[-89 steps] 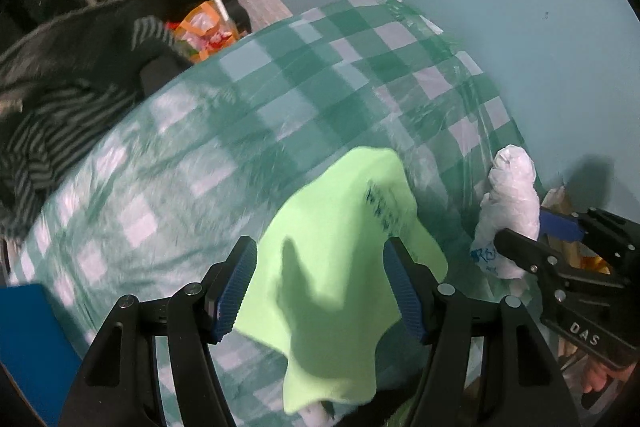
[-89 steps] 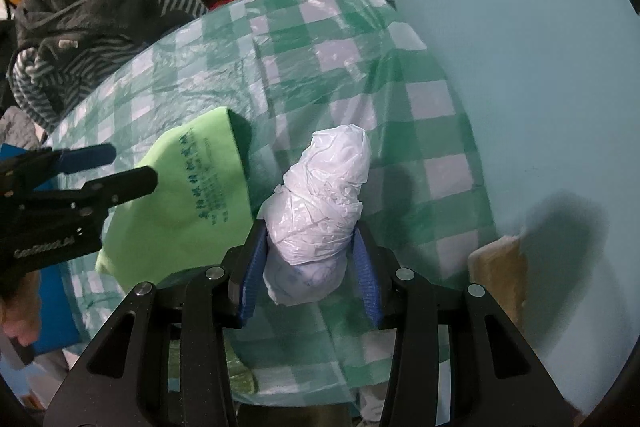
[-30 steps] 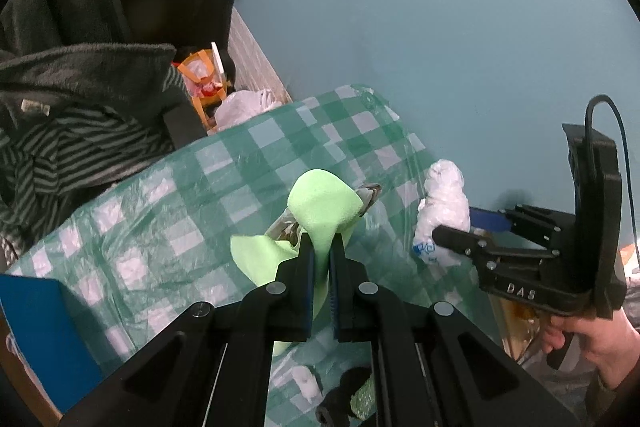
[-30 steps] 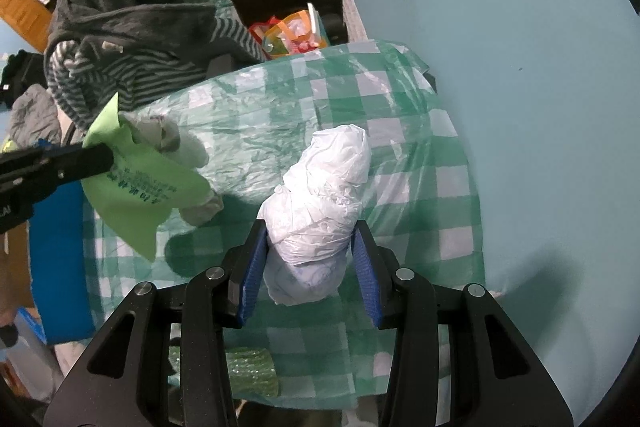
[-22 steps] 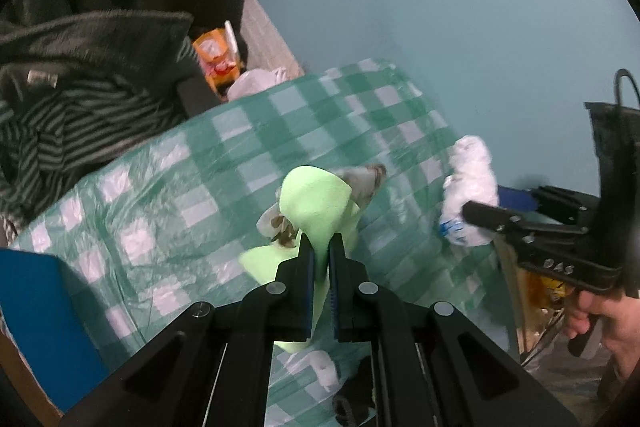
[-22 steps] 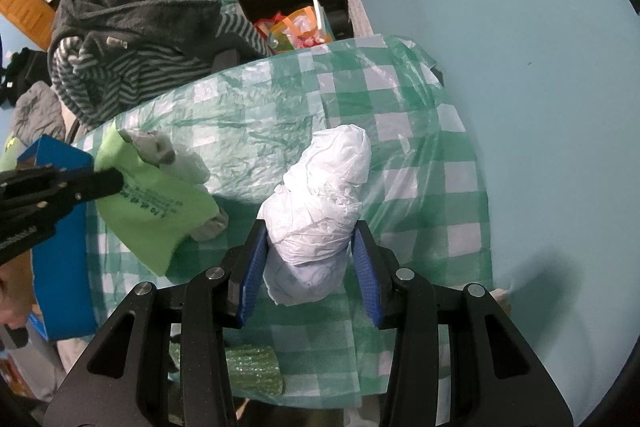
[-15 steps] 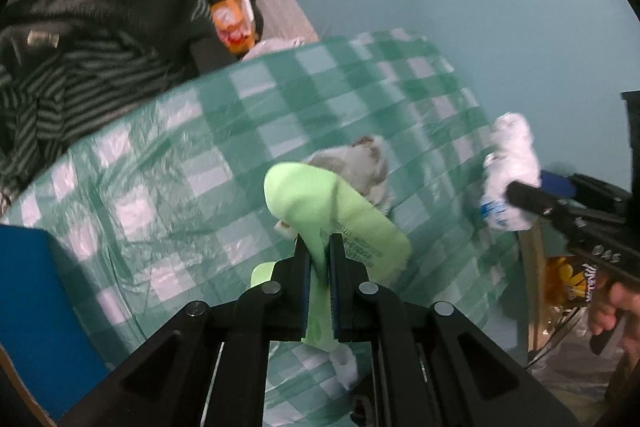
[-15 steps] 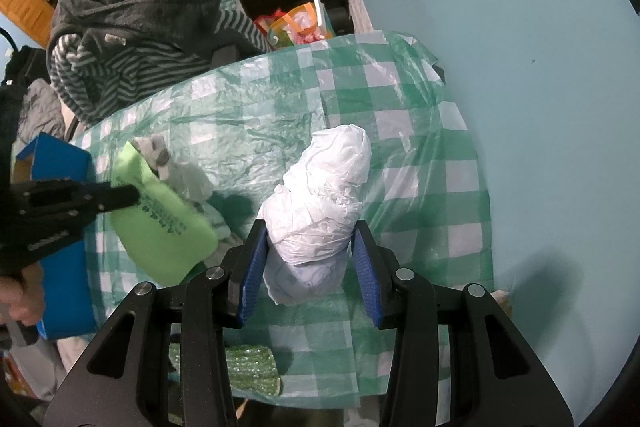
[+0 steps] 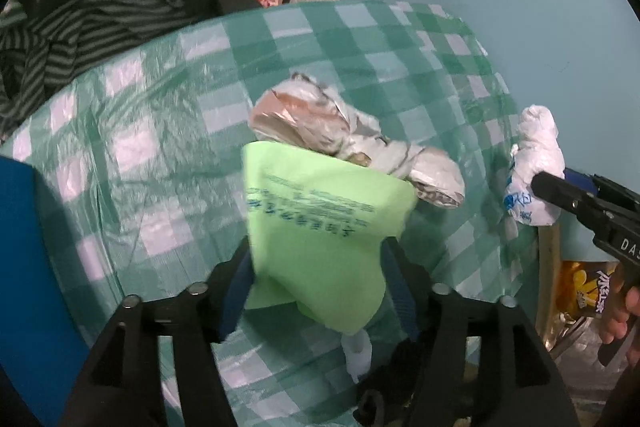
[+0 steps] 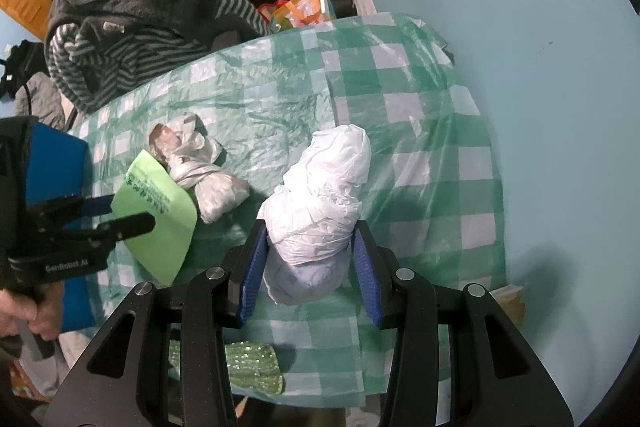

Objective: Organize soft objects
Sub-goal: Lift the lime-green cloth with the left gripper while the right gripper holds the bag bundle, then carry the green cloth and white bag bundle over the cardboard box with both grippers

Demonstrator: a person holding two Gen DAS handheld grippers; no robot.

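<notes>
A lime-green printed cloth lies slumped between the fingers of my left gripper, whose jaws are opening wide and do not press on it. Its far edge covers part of a grey-white crumpled bundle lying on the green checked tablecloth. In the right wrist view, my right gripper is shut on a white plastic-wrapped bundle, held above the table. That view also shows the left gripper at the green cloth, beside the grey bundle.
A blue box sits at the table's left edge. A striped dark garment hangs over a chair behind it. A turquoise wall runs along the right. A green glittery item lies at the near edge. An orange bag stands beyond the table.
My left gripper came down to the table with the green cloth and grey bundle, then its jaws spread and let the cloth go. The right gripper kept still on the white bundle.
</notes>
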